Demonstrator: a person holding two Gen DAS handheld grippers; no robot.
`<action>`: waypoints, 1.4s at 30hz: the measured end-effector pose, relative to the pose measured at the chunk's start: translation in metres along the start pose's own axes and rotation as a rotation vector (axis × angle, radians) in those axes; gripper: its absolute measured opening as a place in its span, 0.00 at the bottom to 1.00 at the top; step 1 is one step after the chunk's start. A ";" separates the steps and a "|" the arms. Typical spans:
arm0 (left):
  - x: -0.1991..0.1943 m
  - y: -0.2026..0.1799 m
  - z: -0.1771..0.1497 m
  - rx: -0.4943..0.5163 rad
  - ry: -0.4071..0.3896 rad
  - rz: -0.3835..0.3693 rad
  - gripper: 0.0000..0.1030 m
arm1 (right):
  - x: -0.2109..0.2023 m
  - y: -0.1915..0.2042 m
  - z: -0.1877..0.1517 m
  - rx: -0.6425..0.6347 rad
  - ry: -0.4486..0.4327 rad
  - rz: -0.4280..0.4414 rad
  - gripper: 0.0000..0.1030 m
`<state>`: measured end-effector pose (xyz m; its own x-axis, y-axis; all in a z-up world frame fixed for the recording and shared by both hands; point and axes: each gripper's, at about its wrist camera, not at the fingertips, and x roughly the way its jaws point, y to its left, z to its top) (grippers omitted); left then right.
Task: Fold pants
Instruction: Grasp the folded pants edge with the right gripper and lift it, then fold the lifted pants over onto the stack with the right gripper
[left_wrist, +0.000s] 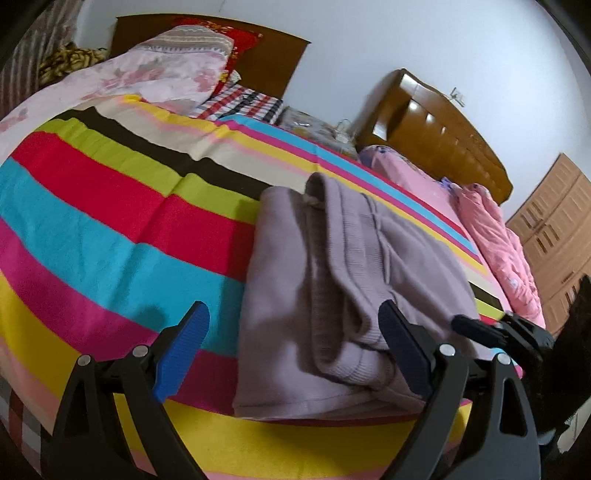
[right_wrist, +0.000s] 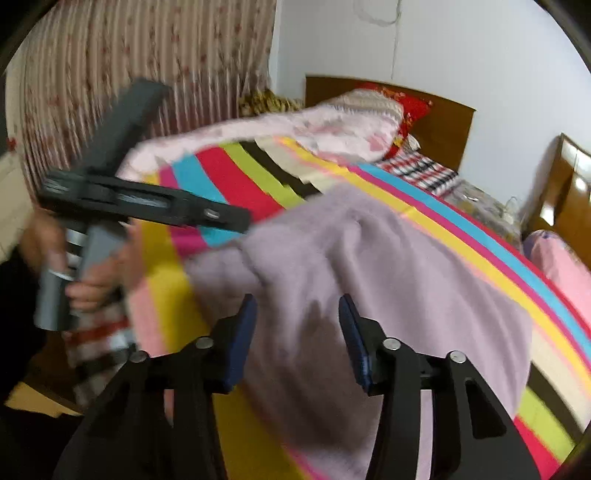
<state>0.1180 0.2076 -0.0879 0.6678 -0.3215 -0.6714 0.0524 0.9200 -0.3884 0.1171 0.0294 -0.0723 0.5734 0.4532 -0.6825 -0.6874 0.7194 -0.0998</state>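
Lilac pants (left_wrist: 332, 280) lie folded in a thick stack on the striped bedsheet (left_wrist: 110, 221), ribbed waistband and drawstring showing on top. My left gripper (left_wrist: 293, 306) is open wide over the stack's near end; its right finger (left_wrist: 402, 343) sits on the cloth and its left finger hangs over the sheet. In the right wrist view the pants (right_wrist: 388, 266) fill the middle, blurred. My right gripper (right_wrist: 297, 299) is open just above them, with cloth behind the gap and no pad pressing. The right gripper's tip (left_wrist: 480, 328) shows at the stack's right edge.
A pink flowered quilt (left_wrist: 147, 74) and pillows are piled at the bed's far end by a wooden headboard (left_wrist: 266, 51). Pink bedding (left_wrist: 498, 240) lies along the right side. A hand (right_wrist: 88, 284) holds the left gripper before a striped curtain (right_wrist: 147, 55).
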 end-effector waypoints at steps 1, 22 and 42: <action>0.000 -0.001 -0.002 0.004 0.001 0.002 0.90 | 0.011 0.001 0.001 -0.006 0.029 0.015 0.38; -0.019 0.005 -0.004 0.012 -0.049 0.035 0.90 | 0.013 0.028 -0.019 0.023 0.029 0.131 0.52; 0.008 -0.019 0.029 -0.124 0.198 -0.437 0.98 | -0.020 0.007 -0.020 0.014 -0.160 0.064 0.17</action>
<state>0.1437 0.1942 -0.0680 0.4483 -0.7185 -0.5317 0.1988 0.6601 -0.7244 0.0922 0.0145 -0.0739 0.5933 0.5757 -0.5627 -0.7192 0.6931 -0.0492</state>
